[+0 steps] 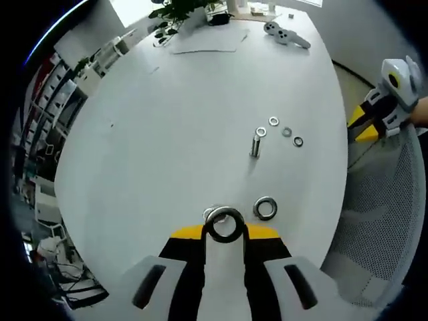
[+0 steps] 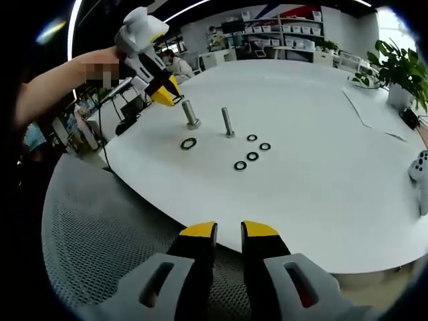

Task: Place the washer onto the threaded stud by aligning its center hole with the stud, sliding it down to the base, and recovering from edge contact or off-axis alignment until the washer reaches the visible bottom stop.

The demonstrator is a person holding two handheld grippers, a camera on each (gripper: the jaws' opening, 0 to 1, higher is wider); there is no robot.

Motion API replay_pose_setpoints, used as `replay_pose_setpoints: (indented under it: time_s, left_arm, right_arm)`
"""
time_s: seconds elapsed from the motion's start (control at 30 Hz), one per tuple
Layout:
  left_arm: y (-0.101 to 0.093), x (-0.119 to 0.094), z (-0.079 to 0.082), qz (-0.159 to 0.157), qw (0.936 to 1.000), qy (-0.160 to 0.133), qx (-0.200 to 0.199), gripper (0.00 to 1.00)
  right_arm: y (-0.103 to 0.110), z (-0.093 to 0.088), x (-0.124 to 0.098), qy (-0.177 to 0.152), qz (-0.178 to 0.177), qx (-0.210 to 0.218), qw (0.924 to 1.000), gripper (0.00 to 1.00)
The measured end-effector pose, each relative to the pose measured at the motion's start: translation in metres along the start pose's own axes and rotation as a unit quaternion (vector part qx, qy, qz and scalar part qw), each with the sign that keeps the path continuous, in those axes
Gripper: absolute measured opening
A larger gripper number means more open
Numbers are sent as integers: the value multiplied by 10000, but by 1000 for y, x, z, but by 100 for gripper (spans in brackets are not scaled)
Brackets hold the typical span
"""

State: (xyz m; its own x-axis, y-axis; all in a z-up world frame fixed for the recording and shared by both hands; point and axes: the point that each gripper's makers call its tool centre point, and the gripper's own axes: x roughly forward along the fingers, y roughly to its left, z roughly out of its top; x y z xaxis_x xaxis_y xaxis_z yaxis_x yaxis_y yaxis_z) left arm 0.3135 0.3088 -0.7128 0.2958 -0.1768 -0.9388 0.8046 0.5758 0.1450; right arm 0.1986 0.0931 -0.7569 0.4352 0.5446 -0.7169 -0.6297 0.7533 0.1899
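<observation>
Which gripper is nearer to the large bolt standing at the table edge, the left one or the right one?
Left. The left gripper has its tips right at the large bolt, at its head. The right gripper hangs off the table, above a mesh chair, well away.

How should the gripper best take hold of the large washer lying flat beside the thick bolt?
Probably grip the large washer across its rim, one jaw in the hole and one outside, coming from above. It lies flat on the table, leaving no side face. The bolt stands close, so approach from the far side.
</observation>
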Motion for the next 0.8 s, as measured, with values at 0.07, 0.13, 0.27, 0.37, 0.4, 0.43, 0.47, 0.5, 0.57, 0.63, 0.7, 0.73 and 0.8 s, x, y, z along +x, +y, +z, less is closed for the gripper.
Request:
replay_pose_setpoints:
  time_s: [0.07, 0.13, 0.27, 0.37, 0.4, 0.43, 0.47, 0.5, 0.57, 0.63, 0.7, 0.73, 0.8]
  left_arm:
    - [4, 1, 1, 67, 10000, -29, 11, 18]
    - [5, 1, 3, 78, 10000, -61, 5, 18]
    - [10, 7, 3, 166, 9998, 20, 78, 18]
    - [12, 11, 2, 156, 9998, 55, 83, 18]
    - [12, 12, 2, 143, 9998, 76, 71, 18]
    - [12, 13, 2, 133, 9998, 86, 74, 18]
    - [12, 13, 2, 118, 9998, 103, 77, 19]
    - [12, 14, 1, 115, 9998, 108, 85, 19]
    - [13, 16, 1, 106, 9998, 137, 88, 19]
    - [13, 18, 0, 73, 9998, 165, 96, 19]
    - [12, 20, 0, 52, 9997, 197, 115, 19]
    - [13, 20, 0, 56, 9997, 199, 120, 19]
    - [14, 20, 0, 46, 9997, 220, 88, 19]
  right_arm:
    - [0, 0, 0, -1, 0, 0, 10000, 18]
    - [0, 0, 0, -6, 0, 2, 10000, 18]
    - [0, 0, 0, -3, 6, -4, 10000, 18]
    - [0, 0, 0, -6, 6, -1, 10000, 18]
    - [0, 0, 0, -8, 5, 0, 10000, 18]
    - [0, 0, 0, -9, 7, 0, 10000, 18]
    - [0, 0, 0, -8, 9, -2, 10000, 18]
    - [0, 0, 0, -8, 11, -3, 10000, 18]
    - [0, 0, 0, -7, 13, -3, 10000, 18]
    - [0, 0, 0, -9, 14, -1, 10000, 18]
    - [0, 0, 0, -9, 15, -1, 10000, 17]
    - [1, 0, 0, -1, 22, -5, 10000, 17]
    - [1, 0, 0, 5, 28, -4, 10000, 17]
